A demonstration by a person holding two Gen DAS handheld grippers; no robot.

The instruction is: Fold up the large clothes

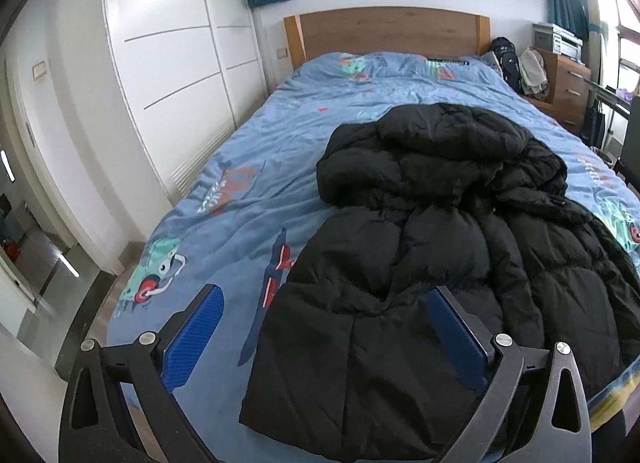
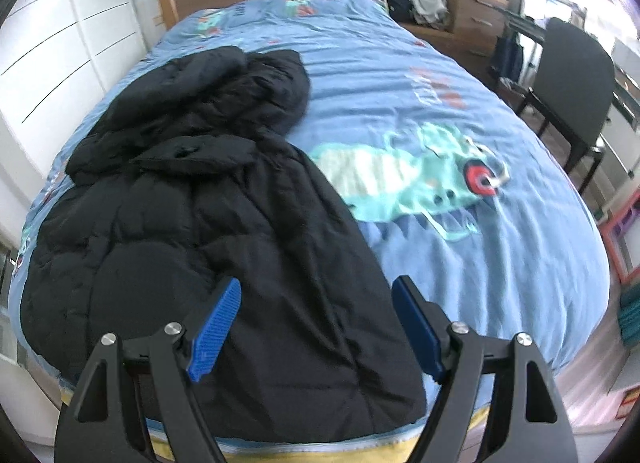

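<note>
The black puffer coat (image 1: 440, 247) lies rumpled on the bed (image 1: 248, 191), hem at the near edge. It looks bulky, soft and slick, so best pinched at its 2 hem corners. The left tongs (image 1: 324, 339) and right tongs (image 2: 316, 327) gape above it, gripping nothing.

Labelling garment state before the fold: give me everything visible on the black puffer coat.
The black quilted puffer coat looks like matte padded fabric stitched into puffy panels. It lies lengthwise on the blue printed bedcover, rumpled, hood end bunched toward the wooden headboard, hem at the near bed edge. Only the bedcover touches it; both open grippers, left and right, hover above the hem.
</note>
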